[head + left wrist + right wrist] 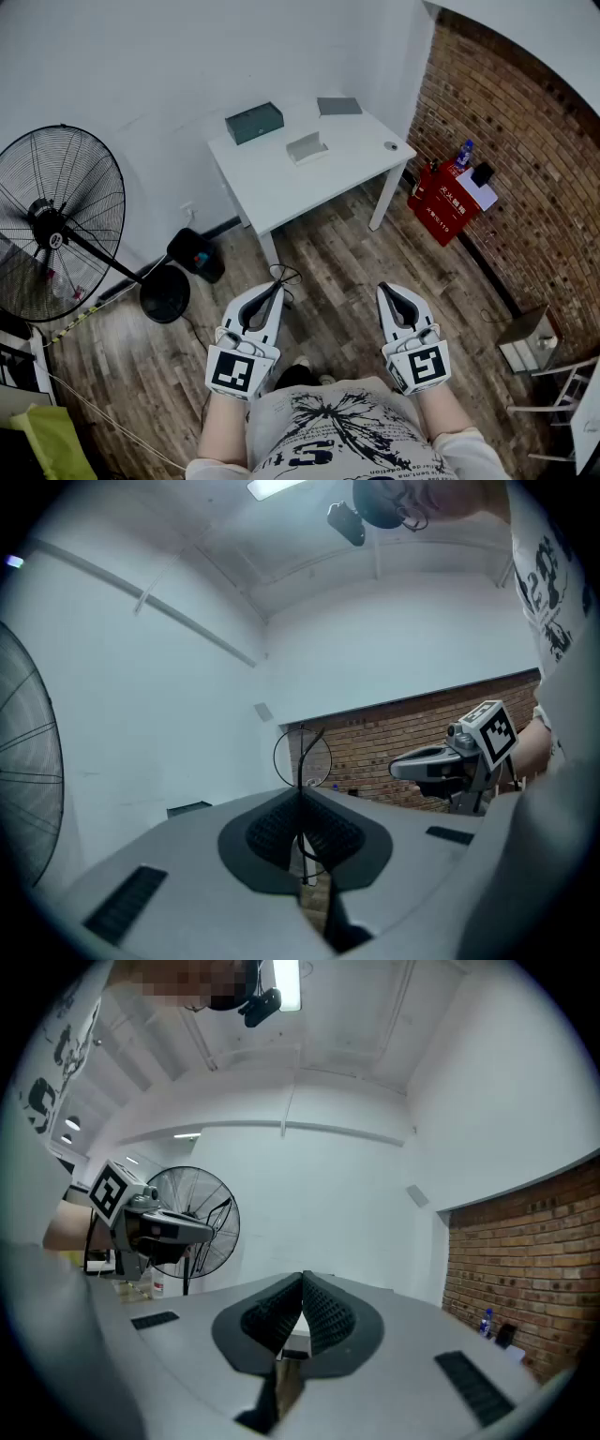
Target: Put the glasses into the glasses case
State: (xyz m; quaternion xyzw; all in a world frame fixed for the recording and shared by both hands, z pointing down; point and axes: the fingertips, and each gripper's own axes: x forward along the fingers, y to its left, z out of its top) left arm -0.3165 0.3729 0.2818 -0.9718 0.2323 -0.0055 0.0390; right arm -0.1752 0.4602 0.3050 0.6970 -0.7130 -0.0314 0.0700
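The left gripper point(278, 286) is clamped on the glasses point(282, 275). In the left gripper view its pads meet on the thin wire frame, and 1 round lens rim point(303, 757) stands just past the tips. The right gripper point(385, 291) is closed on nothing.

Both grippers are held level, well short of the white table point(281, 187) and pointing toward it. The left one, carrying the glasses, lines up with the table's near corner. The frame's long axis is too fine to read.

On the table, a pale case point(307, 147) sits near the middle and looks open and empty. A closed green-grey box point(254, 122) lies at the table's far left, and a flat grey box point(338, 106) at its far edge.
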